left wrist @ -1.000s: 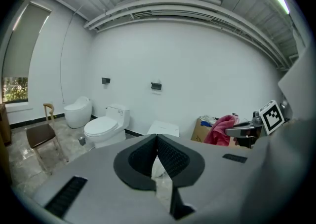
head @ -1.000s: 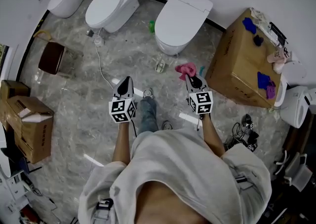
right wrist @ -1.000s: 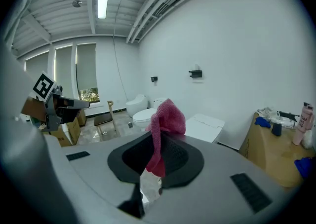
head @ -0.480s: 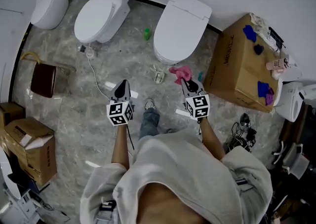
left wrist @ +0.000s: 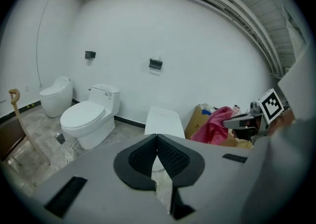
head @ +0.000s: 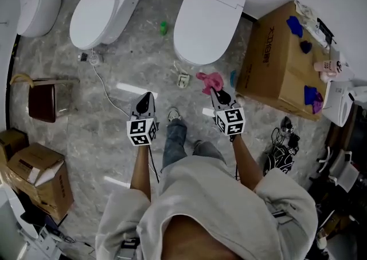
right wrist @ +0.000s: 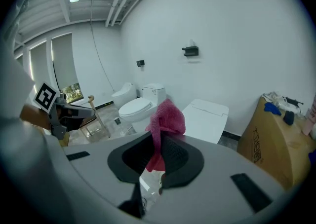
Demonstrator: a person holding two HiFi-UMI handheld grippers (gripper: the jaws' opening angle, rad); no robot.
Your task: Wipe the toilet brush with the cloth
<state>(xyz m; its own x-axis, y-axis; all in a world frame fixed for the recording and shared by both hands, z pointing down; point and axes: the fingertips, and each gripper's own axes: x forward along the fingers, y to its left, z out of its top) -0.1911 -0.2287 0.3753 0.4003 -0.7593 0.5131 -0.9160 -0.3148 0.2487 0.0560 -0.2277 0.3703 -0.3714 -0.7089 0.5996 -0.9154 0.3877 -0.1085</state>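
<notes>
From the head view, the person stands on the grey stone floor [head: 86,138] holding both tools out ahead. The left tool [head: 147,96] points toward the wall, its jaws together. The right tool [head: 215,91] holds a pink cloth [head: 208,80], which hangs in front of the closed-lid toilet [head: 209,18] at the floor's far edge. A second toilet [head: 103,10] stands to its left, and a cardboard box [head: 281,64] stands at the floor's right edge. A few small things lie on the floor near the toilets, too small to tell whether one is the toilet brush.

In the left gripper view, the left tool's [left wrist: 157,140] jaws are pressed together with nothing between them. The right tool [left wrist: 244,119] shows at the right with the cloth [left wrist: 213,125] bunched at its tip.

In the right gripper view, the right tool's [right wrist: 155,145] jaws are clamped on the cloth [right wrist: 167,118], which sticks up above them. The left tool [right wrist: 74,112] shows at the left.
</notes>
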